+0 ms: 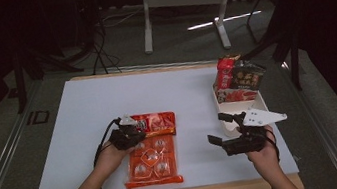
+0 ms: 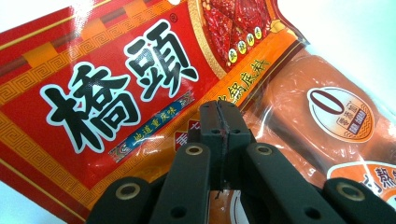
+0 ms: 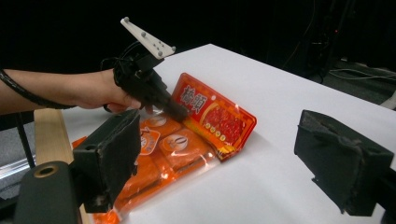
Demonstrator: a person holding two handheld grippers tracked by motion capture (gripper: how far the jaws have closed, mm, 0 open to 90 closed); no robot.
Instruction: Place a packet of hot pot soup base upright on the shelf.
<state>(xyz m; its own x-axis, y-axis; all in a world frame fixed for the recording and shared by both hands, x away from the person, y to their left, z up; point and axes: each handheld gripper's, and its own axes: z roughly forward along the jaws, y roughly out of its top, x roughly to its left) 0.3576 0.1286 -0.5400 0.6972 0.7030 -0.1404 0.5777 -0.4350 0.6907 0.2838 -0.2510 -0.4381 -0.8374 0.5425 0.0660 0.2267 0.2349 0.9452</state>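
Left tool (image 3: 180, 113) presses red packet (image 3: 212, 116) (white table (image 3: 280, 140)).

The desk (image 1: 84, 117) has a white top on a pale wooden board that shows along its near and far edges. A red and orange sachet pack (image 1: 151, 147) lies flat near the middle, towards the near edge. A white tray (image 1: 252, 107) of snack packets (image 1: 238, 81) sits at the right edge.
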